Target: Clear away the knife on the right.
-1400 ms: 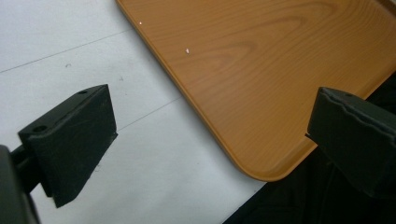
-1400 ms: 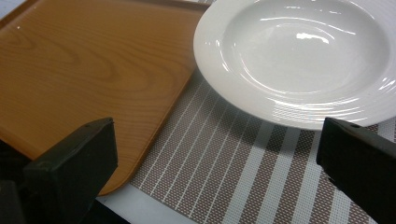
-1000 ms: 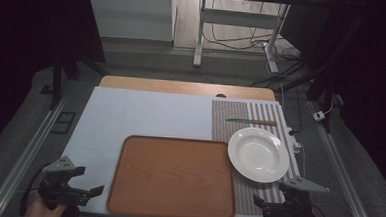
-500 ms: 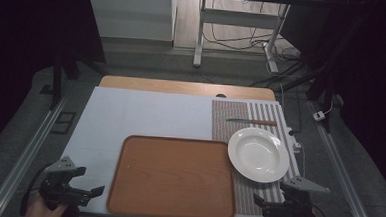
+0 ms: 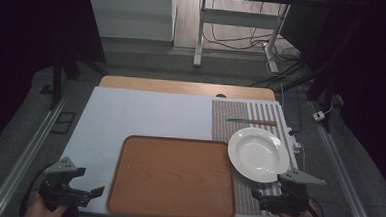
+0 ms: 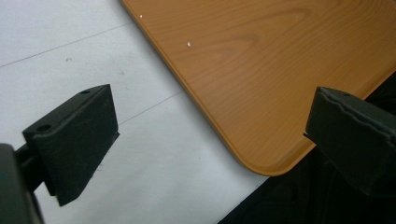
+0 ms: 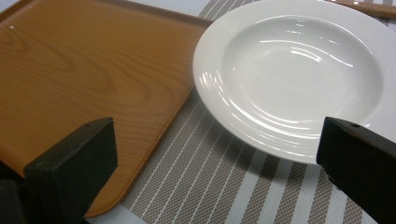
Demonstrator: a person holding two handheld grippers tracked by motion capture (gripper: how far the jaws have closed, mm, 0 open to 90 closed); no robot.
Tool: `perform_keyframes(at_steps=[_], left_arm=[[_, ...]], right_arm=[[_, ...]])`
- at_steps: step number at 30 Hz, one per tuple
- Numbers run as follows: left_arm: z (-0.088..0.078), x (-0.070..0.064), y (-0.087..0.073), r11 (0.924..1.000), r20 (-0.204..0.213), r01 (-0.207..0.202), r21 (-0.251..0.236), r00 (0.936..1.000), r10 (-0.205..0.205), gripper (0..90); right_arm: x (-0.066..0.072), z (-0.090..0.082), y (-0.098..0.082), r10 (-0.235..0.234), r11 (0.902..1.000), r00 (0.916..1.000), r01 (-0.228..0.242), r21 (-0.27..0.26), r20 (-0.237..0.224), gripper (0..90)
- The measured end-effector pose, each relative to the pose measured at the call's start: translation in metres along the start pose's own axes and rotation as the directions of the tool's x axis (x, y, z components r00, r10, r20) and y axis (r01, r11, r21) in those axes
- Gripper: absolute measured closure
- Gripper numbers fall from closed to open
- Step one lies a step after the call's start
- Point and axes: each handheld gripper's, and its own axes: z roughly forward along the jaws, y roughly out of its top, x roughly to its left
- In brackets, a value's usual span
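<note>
A brown wooden tray (image 5: pixel 173 175) lies empty at the table's front middle, and its near left corner (image 6: pixel 261 93) sits between my left jaws. A white deep plate (image 5: pixel 258 154) rests on the striped placemat (image 5: pixel 240 118) right of the tray, with a wooden-handled knife (image 5: pixel 253 121) behind it. My left gripper (image 5: pixel 89 194) hovers open at the front left, just off the tray's corner. At the front right edge my right gripper (image 5: pixel 256 197) stands open, facing the plate (image 7: pixel 299 74) and the tray's edge (image 7: pixel 93 84). Neither holds anything.
A pale blue-white mat (image 5: pixel 140 118) covers the tabletop left of the placemat. Bare wood (image 5: pixel 182 87) shows along the table's far edge. Metal rails (image 5: pixel 23 154) run along both sides; desk legs and cables (image 5: pixel 234 40) lie on the floor beyond.
</note>
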Motion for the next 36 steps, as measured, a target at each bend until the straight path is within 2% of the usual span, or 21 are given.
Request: perform_keyframes(at_steps=[16, 23, 25, 27, 31, 36], left_arm=[[-0.001, -0.002, -0.001, 1.0000, -0.015, -0.003, -0.002, 0.9999, 0.003, 2.6], [-0.001, -0.004, -0.001, 0.9998, -0.038, -0.019, 0.002, 0.9991, 0.019, 2.4], [-0.002, -0.004, -0.001, 0.9998, -0.043, -0.016, -0.007, 0.9989, 0.016, 2.2], [-0.003, -0.003, -0.001, 0.9999, -0.051, -0.011, -0.013, 0.9986, 0.011, 1.9], [-0.005, -0.002, -0.002, 0.9996, -0.066, -0.008, -0.025, 0.9978, 0.006, 1.5], [-0.003, -0.004, -0.002, 0.9996, -0.067, -0.027, -0.012, 0.9974, 0.026, 1.6]], right_arm=[[-0.005, 0.015, 0.021, -0.030, 0.9995, 0.9995, 0.030, -0.006, -0.010, 0.0], [-0.010, 0.023, 0.029, -0.042, 0.9991, 0.9991, 0.042, -0.007, -0.006, 0.0], [-0.014, 0.027, 0.031, -0.048, 0.9988, 0.9984, 0.048, 0.007, -0.030, 0.0], [-0.017, 0.030, 0.033, -0.032, 0.9994, 0.9985, 0.032, 0.016, -0.045, 0.0], [-0.018, 0.035, 0.036, -0.030, 0.9992, 0.9992, 0.031, 0.024, -0.027, 0.0], [-0.021, 0.042, 0.041, -0.006, 0.9993, 0.9991, 0.007, 0.037, -0.042, 0.0]])
